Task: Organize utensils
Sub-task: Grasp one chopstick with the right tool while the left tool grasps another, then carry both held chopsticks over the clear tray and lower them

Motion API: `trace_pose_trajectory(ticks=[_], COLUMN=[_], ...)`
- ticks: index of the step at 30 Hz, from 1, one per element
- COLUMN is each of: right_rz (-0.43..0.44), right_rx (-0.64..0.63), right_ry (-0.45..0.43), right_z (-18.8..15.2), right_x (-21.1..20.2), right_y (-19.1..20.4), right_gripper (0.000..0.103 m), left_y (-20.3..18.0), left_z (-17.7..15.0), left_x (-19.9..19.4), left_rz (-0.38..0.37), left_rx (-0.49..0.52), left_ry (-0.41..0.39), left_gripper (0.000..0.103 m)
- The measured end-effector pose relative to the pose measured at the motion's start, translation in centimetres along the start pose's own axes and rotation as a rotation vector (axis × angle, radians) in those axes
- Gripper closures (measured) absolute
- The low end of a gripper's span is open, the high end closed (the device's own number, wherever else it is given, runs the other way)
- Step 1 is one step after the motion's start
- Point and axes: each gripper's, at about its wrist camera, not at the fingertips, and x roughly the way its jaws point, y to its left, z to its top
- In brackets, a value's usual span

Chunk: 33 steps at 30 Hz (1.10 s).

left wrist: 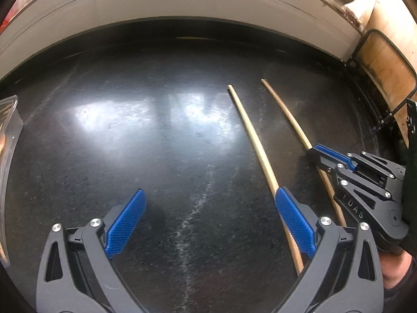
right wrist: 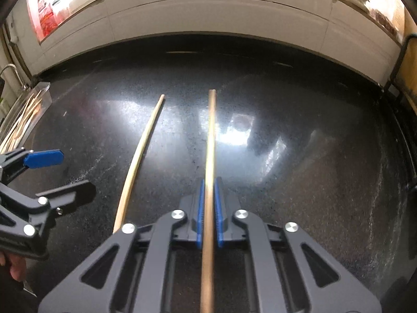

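The darker chopstick (right wrist: 210, 140) lies on the black stone counter (right wrist: 312, 182), clamped between the right gripper (right wrist: 208, 208) and its blue pads, running to twelve o'clock. It looks light, stiff, thin and smooth, likely to pivot or slip; a hold near mid-length seems steadier. The paler chopstick (left wrist: 250, 135) lies free at its nine o'clock. The left gripper (left wrist: 208, 208) gapes, empty. A clear tray (right wrist: 28, 109) of sticks sits at ten o'clock.

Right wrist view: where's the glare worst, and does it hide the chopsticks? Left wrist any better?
Right wrist view: a window reflection blooms on the black countertop beside the darker chopstick held by the right claw, but both sticks stay readable. Left wrist view: softer glare patches left of the pale chopstick; fisheye bends both.
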Motion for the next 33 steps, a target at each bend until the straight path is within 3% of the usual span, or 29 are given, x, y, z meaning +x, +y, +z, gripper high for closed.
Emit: trace_pose_trajectory(ticks=[7, 12, 17, 19, 20, 21, 24, 33], right_rz=[-0.057, -0.069, -0.066, -0.064, -0.059, -0.056, -0.059, -0.042], right_rx=[0.086, 0.108, 0.123, 0.125, 0.130, 0.133, 0.133, 0.175], right_ry=[-0.011, -0.016, -0.023, -0.026, -0.027, -0.027, -0.027, -0.009], right_z=[-1.5, -2.7, -3.1, -3.2, -3.3, -3.1, -2.8, -2.4], right_x=[-1.1, -1.8, -2.2, -2.3, -2.3, -2.1, -1.8, -1.5], right_y=[-3.7, -5.1, -5.1, -5.1, -5.1, -5.2, -5.3, -5.9], right_gripper=[0.095, 0.095, 0.095, 0.095, 0.095, 0.095, 0.095, 0.095], left_y=[-3.7, -6.3, -6.7, -7.0, -7.3, -7.5, -7.5, -6.2], left_z=[0.5, 0.1, 0.0, -0.2, -0.3, -0.2, 0.1, 0.2], left_x=[1.8, 2.8, 2.8, 2.3, 2.0, 1.9, 1.9, 1.5], left_rz=[0.007, 0.134, 0.157, 0.153, 0.157, 0.161, 0.154, 0.135], left_rx=[0.046, 0.122, 0.095, 0.109, 0.118, 0.125, 0.131, 0.105], left_ry=[-0.014, -0.063, -0.083, -0.114, -0.130, -0.127, -0.114, -0.092], left_gripper=[0.006, 0.006, 0.009, 0.034, 0.070, 0.091, 0.097, 0.097])
